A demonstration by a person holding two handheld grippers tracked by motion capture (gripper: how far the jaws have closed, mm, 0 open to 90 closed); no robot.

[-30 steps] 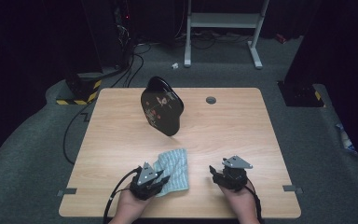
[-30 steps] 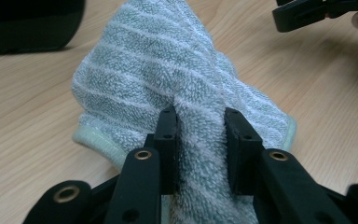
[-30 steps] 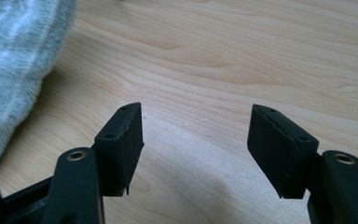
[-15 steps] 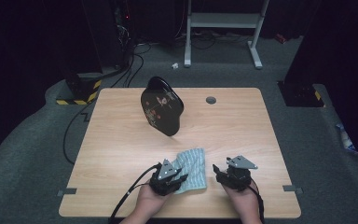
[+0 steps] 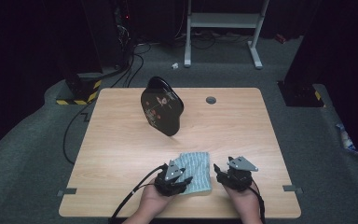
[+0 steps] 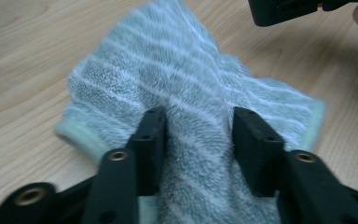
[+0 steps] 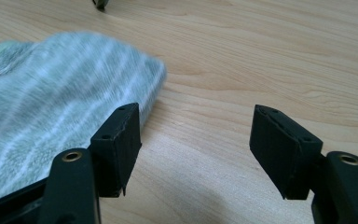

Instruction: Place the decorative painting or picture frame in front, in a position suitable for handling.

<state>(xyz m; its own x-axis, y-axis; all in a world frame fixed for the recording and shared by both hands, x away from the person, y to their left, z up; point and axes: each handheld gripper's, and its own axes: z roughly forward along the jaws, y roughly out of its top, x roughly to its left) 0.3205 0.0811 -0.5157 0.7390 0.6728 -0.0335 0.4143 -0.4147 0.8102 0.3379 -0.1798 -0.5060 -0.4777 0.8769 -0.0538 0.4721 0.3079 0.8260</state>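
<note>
The bench carries a black tray and, well nearer you than it, the towel. It looks soft, light and floppy; pinch a hemmed edge. Your left hand-held gripper has just been opening, loosely straddling a fold. Your right hand-held gripper stands open beside the towel, holding nothing.

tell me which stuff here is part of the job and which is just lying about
In the job:
striped towel
left gripper, jaws just opened, towel ridge between them
right gripper, open beside the towel

Lying about:
black lacquered dish
table, grommet hole
</note>
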